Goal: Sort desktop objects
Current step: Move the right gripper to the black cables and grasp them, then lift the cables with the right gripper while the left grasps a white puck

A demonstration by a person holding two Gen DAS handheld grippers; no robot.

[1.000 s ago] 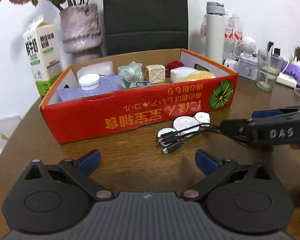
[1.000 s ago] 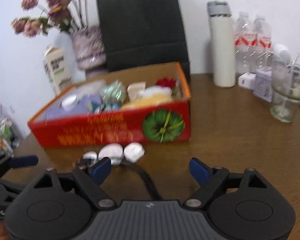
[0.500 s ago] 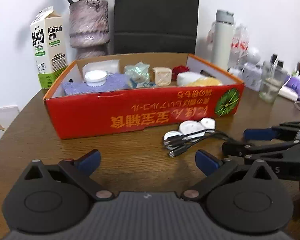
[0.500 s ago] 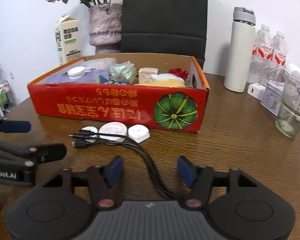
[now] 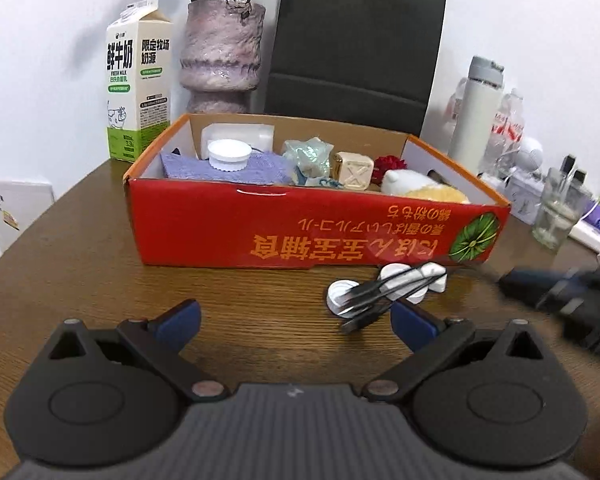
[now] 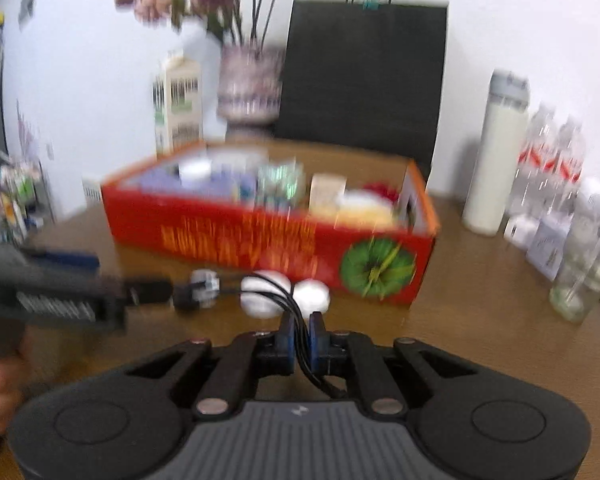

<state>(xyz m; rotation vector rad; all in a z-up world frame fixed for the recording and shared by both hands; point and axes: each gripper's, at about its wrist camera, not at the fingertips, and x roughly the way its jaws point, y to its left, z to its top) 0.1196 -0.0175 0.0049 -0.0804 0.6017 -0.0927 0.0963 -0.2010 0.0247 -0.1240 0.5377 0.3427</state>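
**Cable bundle clamped at the near end, white pucks trailing on the counter**

Cables (image 6: 300, 344), a handful of thin black leads, are running straight between the blue pads of the right gripper (image 6: 302, 334), whose jaws have just been closing and are now pinching the strands together. Just beyond the fingertips the leads are fanning out toward three white round pucks (image 6: 265, 293), which are sitting on the brown counter (image 6: 480, 280) in front of the red box (image 6: 260, 236). In the left wrist view the same bundle (image 5: 374, 294) is showing loose black plugs at its free end, lying near the right-hand pad of the left gripper (image 5: 295, 317), whose jaws are standing wide apart and holding nothing.

The risk, as it is looking from here, is that only the cords are being gripped. Any lift will be leaving the pucks and plugs dangling, so they could be swinging, catching on the box's front wall, or dragging across the counter. Thin, slick strands may also be slipping through the pads, and one lead could be working free of the pinch. The left gripper is sitting close to the plug end, so a tangle there is possible too.

Farther back, the red box is already holding a purple cloth (image 5: 236, 168), a white lid (image 5: 228, 153) and a small beige cube (image 5: 354, 170). A milk carton (image 5: 138, 80) and a vase (image 5: 220, 56) are standing behind it.
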